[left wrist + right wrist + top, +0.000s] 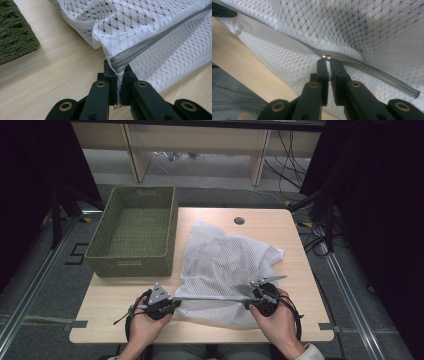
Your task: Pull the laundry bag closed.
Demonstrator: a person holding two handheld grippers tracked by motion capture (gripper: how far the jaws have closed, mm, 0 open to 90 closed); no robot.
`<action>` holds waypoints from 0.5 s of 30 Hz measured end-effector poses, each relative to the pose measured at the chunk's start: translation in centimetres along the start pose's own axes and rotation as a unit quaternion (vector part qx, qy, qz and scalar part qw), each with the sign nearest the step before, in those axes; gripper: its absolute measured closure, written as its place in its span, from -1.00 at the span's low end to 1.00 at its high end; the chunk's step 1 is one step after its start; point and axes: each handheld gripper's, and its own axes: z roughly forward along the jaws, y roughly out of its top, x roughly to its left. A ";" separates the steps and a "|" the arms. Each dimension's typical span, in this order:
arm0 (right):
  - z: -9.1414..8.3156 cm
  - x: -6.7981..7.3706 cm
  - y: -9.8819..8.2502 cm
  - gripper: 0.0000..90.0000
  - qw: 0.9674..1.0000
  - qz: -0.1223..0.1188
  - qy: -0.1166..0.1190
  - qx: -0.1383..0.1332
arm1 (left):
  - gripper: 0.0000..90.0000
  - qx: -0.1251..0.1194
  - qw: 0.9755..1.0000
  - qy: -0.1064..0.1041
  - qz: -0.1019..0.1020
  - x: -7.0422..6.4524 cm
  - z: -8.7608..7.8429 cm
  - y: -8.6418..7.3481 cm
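Jaws of both grippers are pressed together on the white mesh laundry bag [225, 270]. High view: left gripper [172, 303] and right gripper [250, 301] sit near the front edge of the desk [115, 295], each held in a hand, with the bag's grey zipper [210, 297] stretched in a straight line between them. Bag lies spread over the middle and right of the desk, reaching back toward a round cable hole [239, 220]. Green woven basket [132, 232] stands at the back-left corner, partly overhanging the left edge, just beside the bag.

Left gripper view: left gripper [119, 72] pinches the end of the zipper [155, 40] and the mesh corner around it; basket [15, 32] at upper left, bare desk [57, 72] below.

Right gripper view: right gripper [328, 62] is closed on a small metal zipper pull [326, 57] partway along the zipper [372, 71]; mesh bag [352, 27] above, desk's front edge [244, 70] at left.
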 end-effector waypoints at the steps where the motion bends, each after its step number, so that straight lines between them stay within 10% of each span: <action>1: 0.0 0.0 0.0 0.93 1.000 0.000 0.000 0.000 | 0.93 0.000 1.000 0.000 0.000 0.0 0.0 0.0; 15: -0.3 -0.3 -0.5 0.93 1.000 0.012 -0.001 0.002 | 0.93 -0.004 1.000 -0.002 -0.007 0.0 0.0 0.0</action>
